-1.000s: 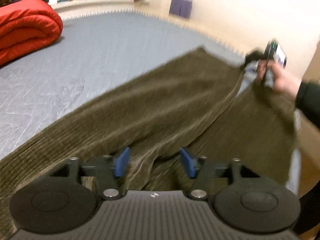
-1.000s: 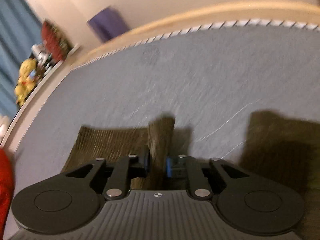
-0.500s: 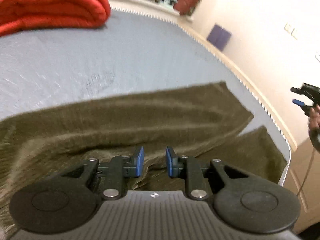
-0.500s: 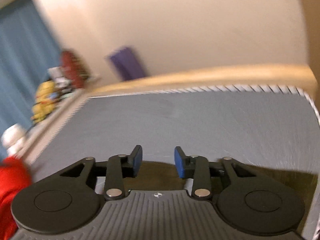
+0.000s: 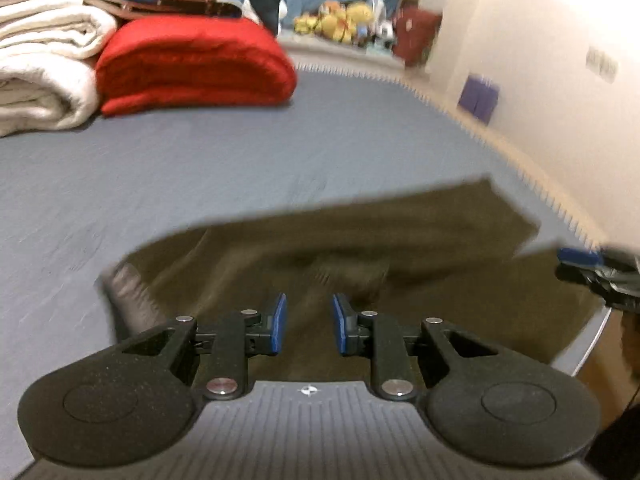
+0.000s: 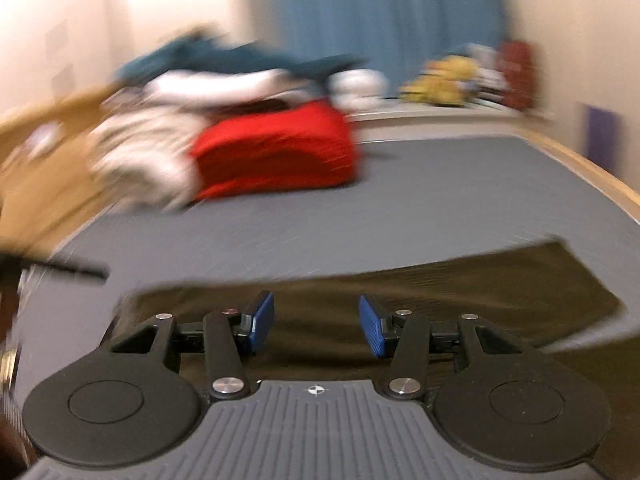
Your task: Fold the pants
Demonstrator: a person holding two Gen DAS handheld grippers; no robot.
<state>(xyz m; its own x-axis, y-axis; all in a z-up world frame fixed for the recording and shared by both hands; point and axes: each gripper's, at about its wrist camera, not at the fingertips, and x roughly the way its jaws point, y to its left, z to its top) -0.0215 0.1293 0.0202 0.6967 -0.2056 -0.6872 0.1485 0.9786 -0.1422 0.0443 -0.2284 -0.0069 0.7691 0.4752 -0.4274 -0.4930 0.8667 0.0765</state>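
Both grippers hang empty over the bed (image 5: 200, 184): left gripper (image 5: 307, 322) narrowly parted, right gripper (image 6: 317, 325) wide. Olive pants (image 5: 360, 240) lie flat beneath; red blanket (image 5: 192, 64) at 11 o'clock.

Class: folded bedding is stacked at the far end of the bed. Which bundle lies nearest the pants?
The red blanket: it lies rightmost in the pile, closer to the olive pants than the white blankets beside it.

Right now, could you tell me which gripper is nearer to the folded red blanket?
Probably left. The left gripper is over the pants' left end, toward the red blanket; the right gripper is at the far end.
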